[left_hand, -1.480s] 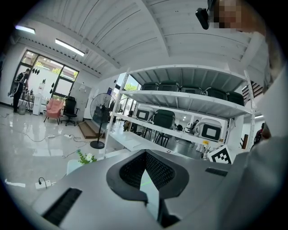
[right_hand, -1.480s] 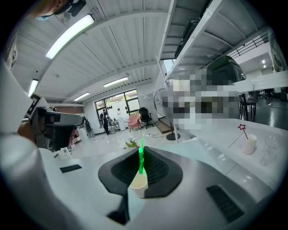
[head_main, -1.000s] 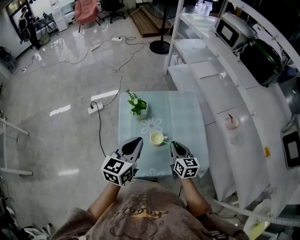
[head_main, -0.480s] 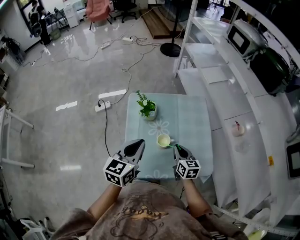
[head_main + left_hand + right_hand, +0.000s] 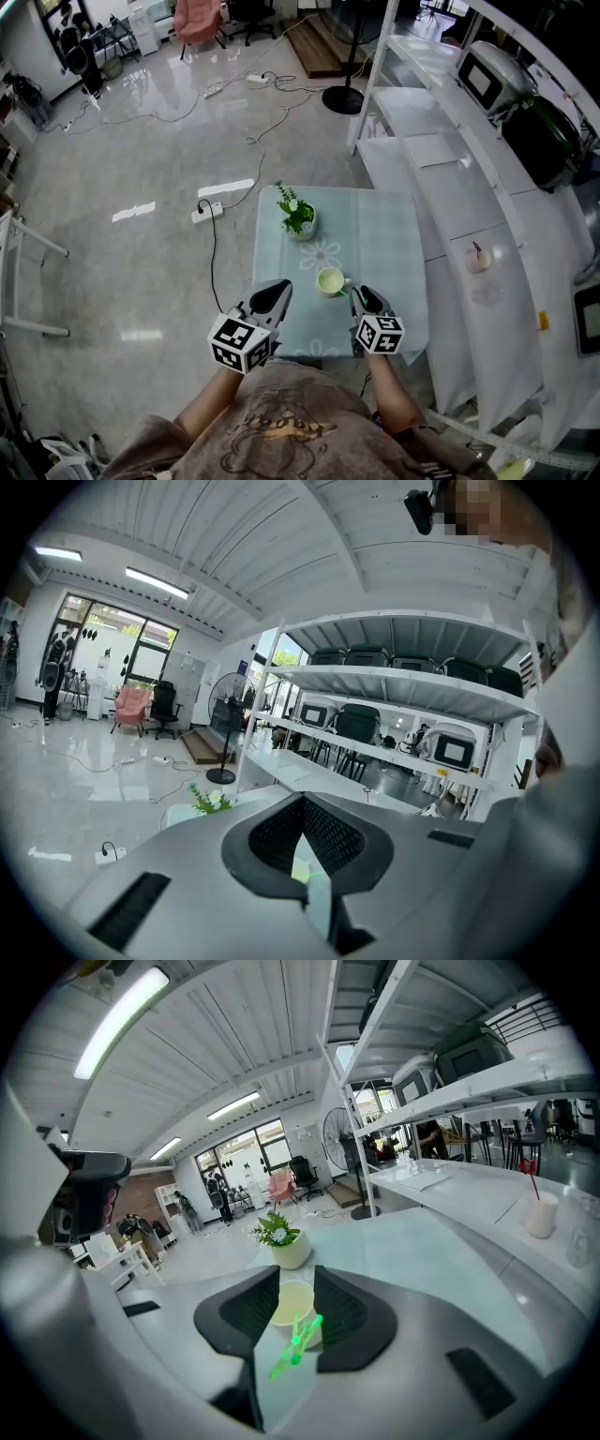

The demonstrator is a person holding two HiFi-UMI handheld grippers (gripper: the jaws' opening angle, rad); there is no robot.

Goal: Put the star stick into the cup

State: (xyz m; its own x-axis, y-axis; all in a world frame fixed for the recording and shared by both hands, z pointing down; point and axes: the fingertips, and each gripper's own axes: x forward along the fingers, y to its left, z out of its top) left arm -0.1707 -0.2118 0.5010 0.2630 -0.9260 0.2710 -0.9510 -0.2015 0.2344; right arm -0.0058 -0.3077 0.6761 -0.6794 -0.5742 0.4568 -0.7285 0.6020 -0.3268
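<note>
The right gripper (image 5: pixel 295 1283) pointed across the worktop (image 5: pixel 375 234) at a shallow downward slant, and its jaws had just been opening, so they stood clearly apart. The star stick (image 5: pixel 295 1342), bright green and a little blurred, sat in the gap between them with no pad pressing on it. Seen in the right gripper view, its long axis ran on a diagonal from lower left, nearer the gripper body, to upper right. The upper end pointed toward the cup (image 5: pixel 292 1299) and lay close to the right-hand pad. Whether the stick rested on the worktop could not be told. The pale cup stood upright just beyond the jaw tips, its mouth open to the top, and the stick was outside it. A small potted plant (image 5: pixel 298 216) stood farther back on the worktop. The left gripper (image 5: pixel 302 803) hung over the near left edge of the worktop, its jaws brought together at the tips and holding nothing.
</note>
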